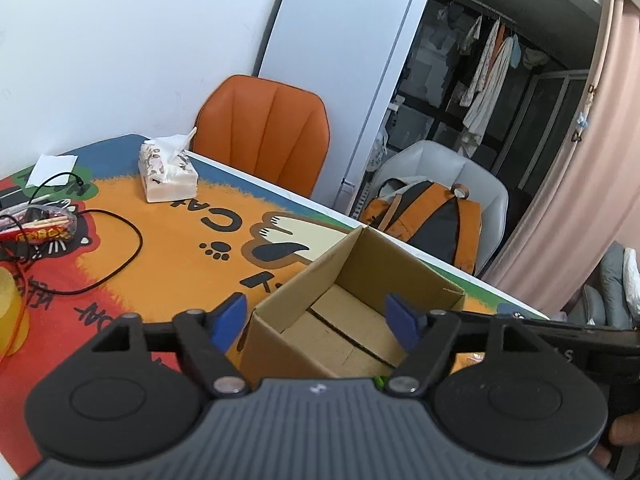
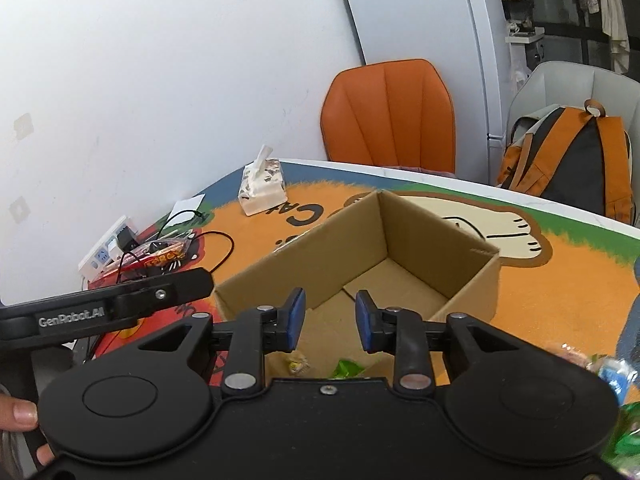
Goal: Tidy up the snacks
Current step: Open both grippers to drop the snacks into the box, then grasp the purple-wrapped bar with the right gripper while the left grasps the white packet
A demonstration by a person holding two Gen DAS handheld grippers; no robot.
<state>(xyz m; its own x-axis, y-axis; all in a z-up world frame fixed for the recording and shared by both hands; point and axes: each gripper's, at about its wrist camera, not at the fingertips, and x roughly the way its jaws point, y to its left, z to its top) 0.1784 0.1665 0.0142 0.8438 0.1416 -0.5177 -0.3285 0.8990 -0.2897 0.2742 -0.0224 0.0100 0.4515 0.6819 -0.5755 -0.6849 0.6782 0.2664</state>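
An open cardboard box stands on the colourful cat mat. In the right wrist view a small yellow snack and a green snack packet lie inside its near end. My left gripper is open and empty, its blue pads astride the box's near wall. My right gripper hovers over the box's near end, jaws partly open with nothing between them. More wrapped snacks lie on the mat at the right edge.
A tissue pack, a red snack packet with sticks, black cables and a power strip sit on the table's far left. An orange chair and a grey chair with a backpack stand behind.
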